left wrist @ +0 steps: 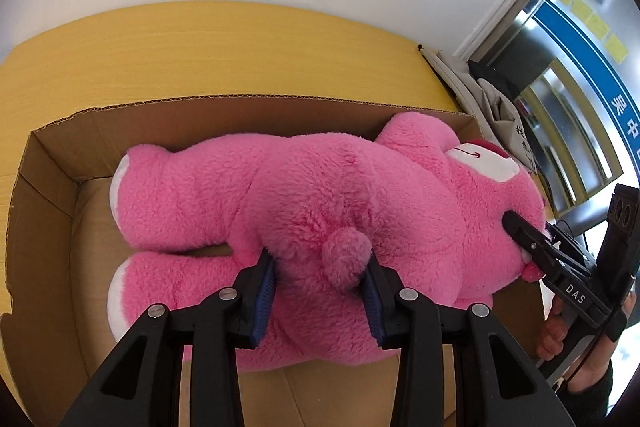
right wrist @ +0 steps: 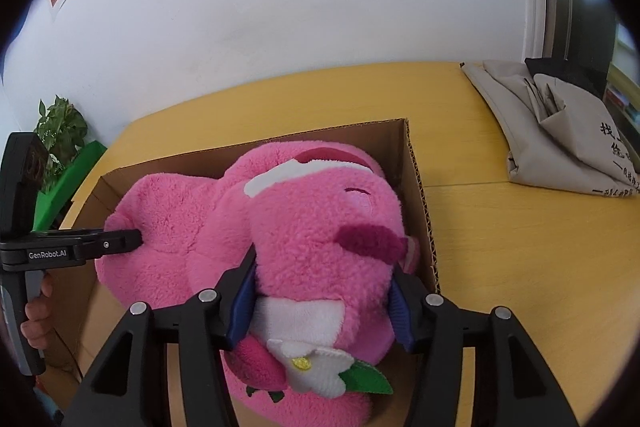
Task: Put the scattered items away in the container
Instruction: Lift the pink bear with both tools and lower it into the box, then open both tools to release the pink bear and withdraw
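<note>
1. The left hand-held gripper (left wrist: 320,263) was clamped on the rump of the pink plush bear (left wrist: 320,195), its blue-padded fingers (left wrist: 264,291) pressed into the fur on either side of the small round tail.
2. The right hand-held gripper (right wrist: 320,291) was squeezed onto the bear's head end, around the muzzle just above the white flower and strawberry trim (right wrist: 308,367). From the left wrist camera its fingers could be seen sunk into the head at the right.
3. The bear lay lengthways in the open cardboard box (left wrist: 52,163), legs to the left, head to the right. It filled most of the box, and the head pushed up against the right wall and rose above the rim. Whether the body rested on the floor of the box I could not tell.
4. The box sat on a yellow desk (right wrist: 500,247), with a folded grey cloth bag (right wrist: 560,131) well apart on the far right and a green plant (right wrist: 60,127) off the far left.
5. I judged the toy light, bulky and very soft: the pile gave under the pads, so a pinch on loose fur might slip. Deep folds of stuffing at rump and head looked the safest holds, one at each end to stop it sagging.
6. It seemed nearly stowed; the head probably wanted tucking below the rim.
</note>
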`<state>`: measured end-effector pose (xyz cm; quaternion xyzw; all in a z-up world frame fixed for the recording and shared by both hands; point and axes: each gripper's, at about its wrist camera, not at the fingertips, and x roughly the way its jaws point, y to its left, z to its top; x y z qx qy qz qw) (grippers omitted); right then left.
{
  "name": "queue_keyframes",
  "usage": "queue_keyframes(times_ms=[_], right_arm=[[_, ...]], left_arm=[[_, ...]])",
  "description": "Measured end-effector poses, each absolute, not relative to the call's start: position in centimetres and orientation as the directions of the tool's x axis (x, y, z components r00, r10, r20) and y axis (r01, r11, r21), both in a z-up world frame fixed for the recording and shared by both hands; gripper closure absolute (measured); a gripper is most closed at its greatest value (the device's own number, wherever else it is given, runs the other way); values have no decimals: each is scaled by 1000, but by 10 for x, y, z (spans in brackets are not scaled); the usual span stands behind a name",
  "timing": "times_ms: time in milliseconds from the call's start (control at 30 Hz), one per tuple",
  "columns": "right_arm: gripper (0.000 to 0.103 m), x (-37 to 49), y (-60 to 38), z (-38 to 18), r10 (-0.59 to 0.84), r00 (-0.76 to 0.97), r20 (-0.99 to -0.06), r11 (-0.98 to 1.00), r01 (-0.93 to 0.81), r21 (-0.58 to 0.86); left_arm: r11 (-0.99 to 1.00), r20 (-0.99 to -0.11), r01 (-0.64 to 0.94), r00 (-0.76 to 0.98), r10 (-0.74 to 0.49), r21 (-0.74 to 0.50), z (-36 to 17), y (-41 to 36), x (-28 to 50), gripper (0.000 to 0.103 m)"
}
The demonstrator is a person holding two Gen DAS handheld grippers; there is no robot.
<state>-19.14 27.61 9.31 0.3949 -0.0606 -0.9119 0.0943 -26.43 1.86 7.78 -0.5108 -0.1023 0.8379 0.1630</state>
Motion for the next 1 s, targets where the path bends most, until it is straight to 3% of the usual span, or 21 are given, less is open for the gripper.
queue_keyframes(times_ms=[200,267,400,600,733,1000], right_arm=[[48,-180,272,105,-216,-675,-706,-976,152,153],[34,-169,274,108,-227,-659,-717,-974,166,156],[26,-147,279,113,-250,-627,-738,-967,193,163],[24,-109,285,117,-273,-563,-780,-957,242,161],[24,-72,279,85,-192,-466,-864,-964,257,75],[24,-24,277,79,-122,-472,-873,-982,183,39]], left_arm=[[-939,-825,-156,-449,343,-305,81,20,-258,59],[-942,-828,-164,-450,334,-291,82,21,-257,50],[-959,-827,-195,-488,278,-207,100,18,-234,49],[-977,-869,-191,-463,176,-96,108,-12,-164,48],[-985,-916,-150,-378,137,-85,81,-44,-123,49],[-988,-944,-131,-309,118,-81,61,-67,-72,49]])
